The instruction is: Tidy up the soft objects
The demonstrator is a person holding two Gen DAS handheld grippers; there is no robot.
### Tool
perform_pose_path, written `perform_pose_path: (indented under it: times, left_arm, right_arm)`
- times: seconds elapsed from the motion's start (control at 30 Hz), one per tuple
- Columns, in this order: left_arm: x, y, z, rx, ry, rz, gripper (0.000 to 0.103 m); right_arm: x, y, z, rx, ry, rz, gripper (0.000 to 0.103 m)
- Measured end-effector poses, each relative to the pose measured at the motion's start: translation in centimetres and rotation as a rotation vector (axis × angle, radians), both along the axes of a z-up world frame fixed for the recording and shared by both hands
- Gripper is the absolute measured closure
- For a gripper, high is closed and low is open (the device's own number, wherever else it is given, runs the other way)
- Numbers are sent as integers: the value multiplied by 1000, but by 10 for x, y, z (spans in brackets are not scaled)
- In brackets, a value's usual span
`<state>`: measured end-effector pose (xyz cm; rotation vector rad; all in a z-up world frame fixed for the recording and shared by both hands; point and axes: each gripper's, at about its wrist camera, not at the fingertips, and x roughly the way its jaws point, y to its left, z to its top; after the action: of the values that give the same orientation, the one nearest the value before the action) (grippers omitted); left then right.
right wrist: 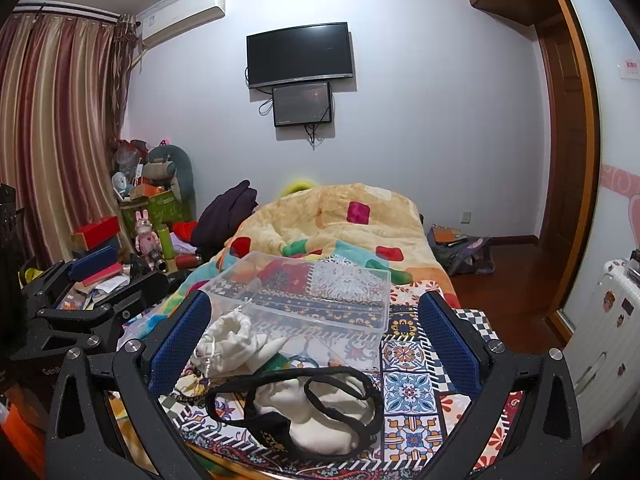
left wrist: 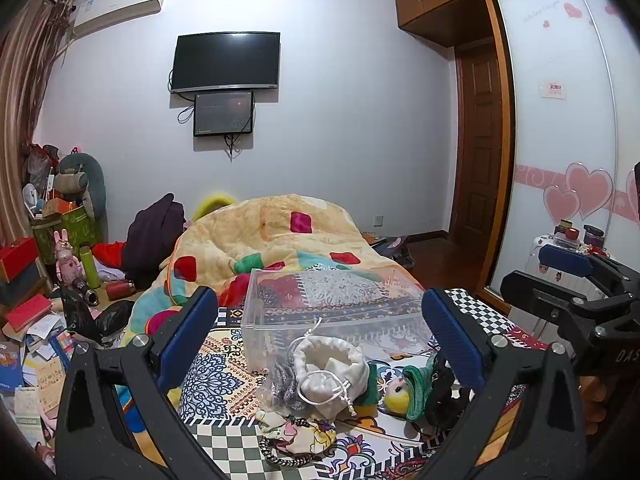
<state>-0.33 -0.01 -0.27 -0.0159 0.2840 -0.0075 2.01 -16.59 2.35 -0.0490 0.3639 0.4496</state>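
Note:
A clear plastic bin (left wrist: 332, 312) stands empty on the patterned bedspread (left wrist: 224, 384); it also shows in the right wrist view (right wrist: 304, 300). In front of it lies a white drawstring pouch (left wrist: 332, 372), a small floral pouch (left wrist: 296, 432), a braided band (left wrist: 280, 458) and a yellow doll in green (left wrist: 404, 390). My left gripper (left wrist: 320, 320) is open above them, holding nothing. My right gripper (right wrist: 316, 328) is open over a black-strapped bag (right wrist: 304, 412) with white cloth, and the white pouch (right wrist: 228, 344) lies at its left finger.
A rumpled yellow quilt (left wrist: 276, 240) covers the far bed. Cluttered boxes, bottles and a pink toy (left wrist: 66, 256) fill the left side. A white suitcase (right wrist: 604, 340) and wardrobe doors stand to the right. The right gripper's body (left wrist: 580, 300) shows in the left view.

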Motion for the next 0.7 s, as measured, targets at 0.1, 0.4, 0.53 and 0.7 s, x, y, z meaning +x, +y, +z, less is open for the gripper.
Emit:
perform_pose_path:
  times: [0.1,0.4,0.53,0.7]
  left_arm:
    - [-1,-1,-1,4,-2,1,0]
    - [-1,-2,0,9,-3,1,0]
    - [-2,-2,1,8,-3,1,0]
    - [-2,-2,1,10,-4,2,0]
  right_arm:
    - [0,-1,0,1,0,0,0]
    - [-1,-1,4,4,-4,1,0]
    - [-2,-2,4,6,-5,0,0]
    - [-2,-1,5,5,-4,0,0]
